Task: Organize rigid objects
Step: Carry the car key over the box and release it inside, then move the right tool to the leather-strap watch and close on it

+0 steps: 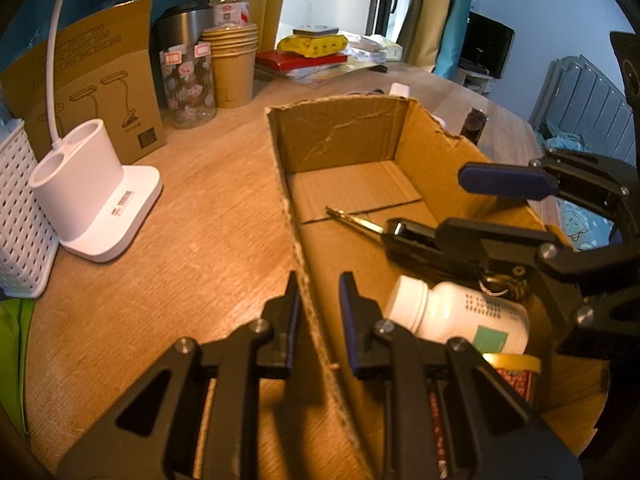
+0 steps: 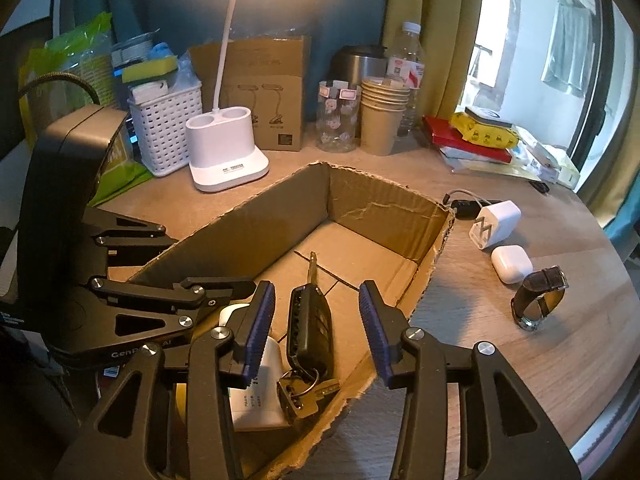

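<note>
In the left wrist view, the left gripper (image 1: 319,300) stands with its two fingers parted and astride the near wall of the cardboard box (image 1: 340,136), one finger outside over the wooden table (image 1: 200,220), the other inside the box; whether the pads touch the wall cannot be told. Just beyond the inner finger lies a white pill bottle (image 1: 456,312) on its side, and a small jar with a yellow lid (image 1: 514,366) sits beside it. Farther ahead and to the right, the right gripper (image 1: 428,204) reaches into the box, its fingers spread, with the car key (image 1: 412,236) showing at its lower finger and the key's blade pointing away across the box floor. Left of the fingers stand a white lamp base (image 1: 96,192) and a white basket (image 1: 20,208). In the right wrist view, the right gripper (image 2: 316,324) is wide open, and the car key (image 2: 310,326) lies on the box floor between the two fingers, touching neither, its key ring (image 2: 304,388) nearest the camera. The pill bottle (image 2: 256,396) lies behind the left finger. The left gripper (image 2: 236,286) comes in over the box wall (image 2: 240,224) from the left. Right of the fingers, outside the box, a white charger (image 2: 494,224), an earbud case (image 2: 512,264) and a wristwatch (image 2: 538,296) rest on the table.
</note>
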The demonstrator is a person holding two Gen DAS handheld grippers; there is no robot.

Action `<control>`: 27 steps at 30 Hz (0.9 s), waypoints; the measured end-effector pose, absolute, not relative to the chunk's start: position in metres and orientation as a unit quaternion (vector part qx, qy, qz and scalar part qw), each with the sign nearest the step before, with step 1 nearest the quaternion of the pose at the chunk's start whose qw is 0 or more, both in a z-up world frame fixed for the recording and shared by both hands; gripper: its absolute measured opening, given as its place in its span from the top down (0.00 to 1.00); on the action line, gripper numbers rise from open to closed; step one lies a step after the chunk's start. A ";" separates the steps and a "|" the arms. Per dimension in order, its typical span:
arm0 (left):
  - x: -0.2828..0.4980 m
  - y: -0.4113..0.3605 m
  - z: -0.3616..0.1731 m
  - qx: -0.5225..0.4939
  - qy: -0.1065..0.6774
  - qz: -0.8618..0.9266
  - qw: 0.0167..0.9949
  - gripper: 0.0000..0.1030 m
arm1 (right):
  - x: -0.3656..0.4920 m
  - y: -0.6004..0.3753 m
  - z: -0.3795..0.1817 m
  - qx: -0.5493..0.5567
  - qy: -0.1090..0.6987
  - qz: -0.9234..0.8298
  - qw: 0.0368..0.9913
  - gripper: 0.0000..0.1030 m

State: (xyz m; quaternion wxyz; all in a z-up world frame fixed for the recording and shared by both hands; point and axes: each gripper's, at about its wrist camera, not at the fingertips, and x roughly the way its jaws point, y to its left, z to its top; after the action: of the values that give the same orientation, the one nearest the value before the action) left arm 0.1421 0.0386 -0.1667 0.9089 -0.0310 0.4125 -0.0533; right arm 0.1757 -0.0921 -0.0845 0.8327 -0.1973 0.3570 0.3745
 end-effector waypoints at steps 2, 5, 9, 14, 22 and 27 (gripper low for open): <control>0.142 0.038 -0.167 -0.031 0.413 -0.053 0.909 0.81 | 0.175 -0.093 -0.083 -0.196 0.355 0.373 0.834 0.55; 0.142 0.038 -0.167 -0.031 0.413 -0.053 0.909 0.81 | 0.176 -0.096 -0.081 -0.192 0.354 0.371 0.837 0.55; 0.142 0.038 -0.167 -0.031 0.412 -0.053 0.909 0.81 | 0.178 -0.101 -0.077 -0.182 0.352 0.368 0.841 0.54; 0.142 0.038 -0.167 -0.031 0.412 -0.053 0.909 0.81 | 0.183 -0.113 -0.071 -0.164 0.347 0.361 0.850 0.53; 0.142 0.038 -0.167 -0.031 0.413 -0.053 0.909 0.81 | 0.197 -0.136 -0.063 -0.139 0.340 0.322 0.873 0.45; 0.142 0.038 -0.167 -0.031 0.413 -0.053 0.909 0.81 | 0.209 -0.154 -0.065 -0.126 0.341 0.287 0.886 0.44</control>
State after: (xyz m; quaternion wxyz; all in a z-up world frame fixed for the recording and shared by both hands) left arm 0.1419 0.0383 -0.1666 0.9089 -0.0309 0.4125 -0.0533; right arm 0.2095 -0.1541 -0.0645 0.8862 -0.1261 0.3410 0.2873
